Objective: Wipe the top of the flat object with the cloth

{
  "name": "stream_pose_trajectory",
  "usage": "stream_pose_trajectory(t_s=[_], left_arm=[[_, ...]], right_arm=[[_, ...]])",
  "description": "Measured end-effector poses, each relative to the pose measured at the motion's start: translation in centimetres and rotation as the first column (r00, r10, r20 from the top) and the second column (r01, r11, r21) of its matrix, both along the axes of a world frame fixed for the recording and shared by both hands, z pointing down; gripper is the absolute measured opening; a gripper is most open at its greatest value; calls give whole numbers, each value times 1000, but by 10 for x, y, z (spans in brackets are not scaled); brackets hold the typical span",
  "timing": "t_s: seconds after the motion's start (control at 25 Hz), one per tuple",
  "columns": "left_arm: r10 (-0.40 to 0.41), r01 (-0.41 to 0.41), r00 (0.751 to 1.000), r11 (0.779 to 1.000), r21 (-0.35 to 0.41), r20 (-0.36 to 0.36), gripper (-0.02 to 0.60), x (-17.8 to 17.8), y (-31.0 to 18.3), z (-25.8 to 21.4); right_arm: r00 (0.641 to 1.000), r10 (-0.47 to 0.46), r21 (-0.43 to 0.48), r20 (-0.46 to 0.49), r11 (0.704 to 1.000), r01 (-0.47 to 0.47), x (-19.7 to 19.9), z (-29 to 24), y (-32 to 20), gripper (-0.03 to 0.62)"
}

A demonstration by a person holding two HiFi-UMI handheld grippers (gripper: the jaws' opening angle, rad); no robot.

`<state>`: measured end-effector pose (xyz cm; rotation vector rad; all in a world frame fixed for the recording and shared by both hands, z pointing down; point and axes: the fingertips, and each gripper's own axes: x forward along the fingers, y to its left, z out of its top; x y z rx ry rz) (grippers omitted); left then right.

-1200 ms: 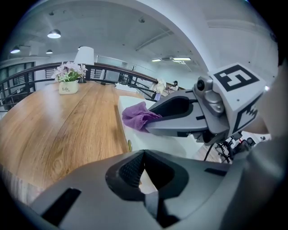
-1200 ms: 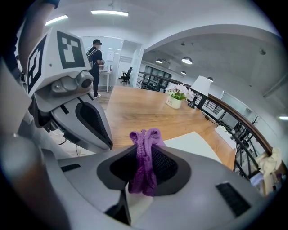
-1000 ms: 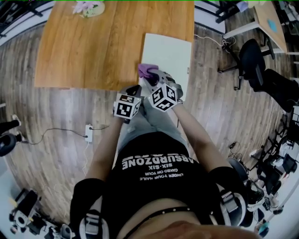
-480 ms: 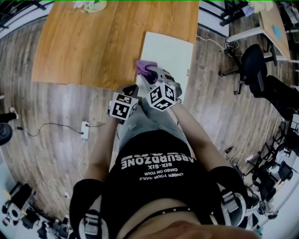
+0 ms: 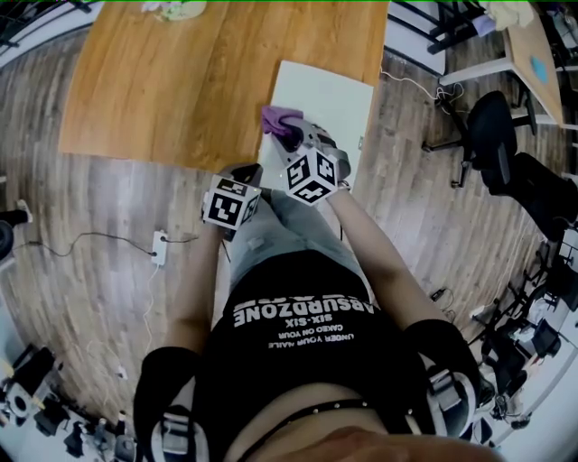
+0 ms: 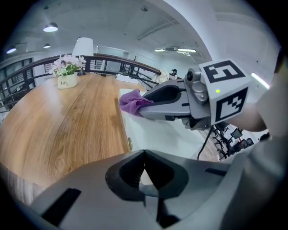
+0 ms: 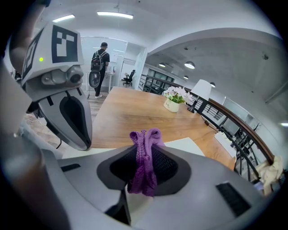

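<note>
The wooden floor [image 5: 81, 226] fills most of the head view, and a wooden table [image 5: 208, 90] spans 11 to 12 o'clock above the person's dark-shirted torso [image 5: 302, 352]. A black office chair [image 5: 492, 117] stands on the floor at 2 o'clock. The flat white object [image 5: 330, 104] lies on the near right part of the table, at about 12 o'clock from the torso, its near end reaching the table's edge. The right gripper [image 5: 291, 137] reaches over this object's near left portion; its jaws are clamped on a purple cloth [image 5: 278, 119], which bunches out past the tips and appears to rest on the white top close to its left edge. In the right gripper view the cloth hangs pinched between the jaws. The left gripper [image 5: 246, 173] hovers at 7 o'clock from the right one, over the table's near edge, its jaws pressed together with nothing between them. A small flower pot [image 5: 176, 9] sits at the table's far edge, at 11 o'clock, well apart from the object.
</note>
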<state>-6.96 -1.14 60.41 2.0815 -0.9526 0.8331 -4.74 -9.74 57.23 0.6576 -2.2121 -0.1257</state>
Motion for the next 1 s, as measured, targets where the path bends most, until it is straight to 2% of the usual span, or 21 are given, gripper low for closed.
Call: stream_pose_trajectory(t_s=[0.28,1.0], left_arm=[[3,-3,1000,1000,-21,12,15,0,2,1],[-4,4,999,1000,-15,33,15,2,2,-3]], right_arm=[[1000,-2,-5,-1,1000,2,2,0,-9,104],[1000,22,2,4,1000,-22,7,-1,-46,104]])
